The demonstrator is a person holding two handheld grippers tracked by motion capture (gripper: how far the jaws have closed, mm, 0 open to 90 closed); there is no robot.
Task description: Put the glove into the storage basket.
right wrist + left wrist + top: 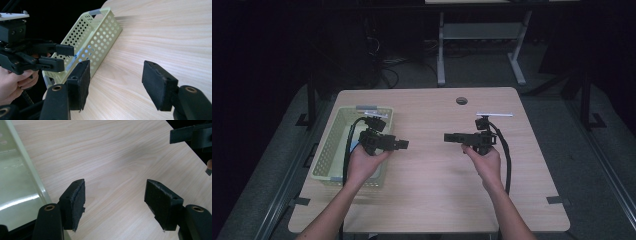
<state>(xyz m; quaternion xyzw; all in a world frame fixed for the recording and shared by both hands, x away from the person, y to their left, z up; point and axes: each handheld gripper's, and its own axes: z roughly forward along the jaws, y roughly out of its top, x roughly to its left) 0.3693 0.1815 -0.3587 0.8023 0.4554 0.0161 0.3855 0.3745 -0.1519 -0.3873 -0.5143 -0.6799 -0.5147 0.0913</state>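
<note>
Pale wood grain runs bare between the jaws of the left gripper (115, 203), which stand apart with nothing in them; the right gripper (116, 85) is likewise spread and empty above the table (437, 190). From above, the two point at each other across the tabletop, well apart. The pale green basket (339, 142) (perforated, with grey tape on its rim) sits at the table's left edge, just beside and partly under the left gripper. The right gripper view shows its holed side wall; the left gripper view catches its smooth rim.
</note>
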